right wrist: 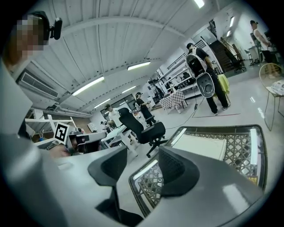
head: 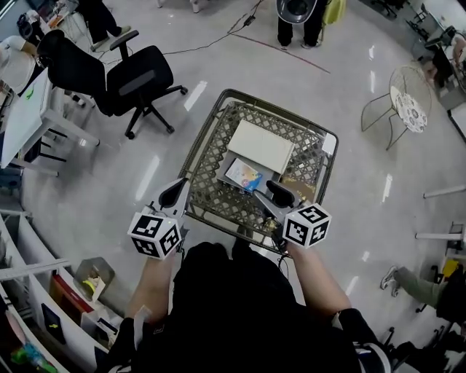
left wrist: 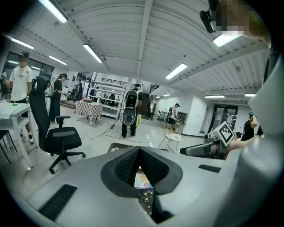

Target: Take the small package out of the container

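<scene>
A metal mesh cart (head: 206, 129) stands in front of me. In it lie a flat white box (head: 261, 146), a small colourful package (head: 244, 175) just nearer than the box, and a brownish pack (head: 300, 189) at the right. My right gripper (head: 275, 198) hovers over the cart's near side, close to the small package, open with nothing between its jaws (right wrist: 137, 166). My left gripper (head: 173, 194) is shut and empty outside the cart's near left corner. In the left gripper view (left wrist: 140, 151) the small package (left wrist: 143, 181) shows below the closed jaws.
A black office chair (head: 124, 76) and a white desk (head: 22, 109) stand to the left. A wire chair (head: 404, 105) is at the right. A person (head: 298, 18) stands beyond the cart. Shelves (head: 65, 299) sit at my lower left, and a shoe (head: 389, 278) at the right.
</scene>
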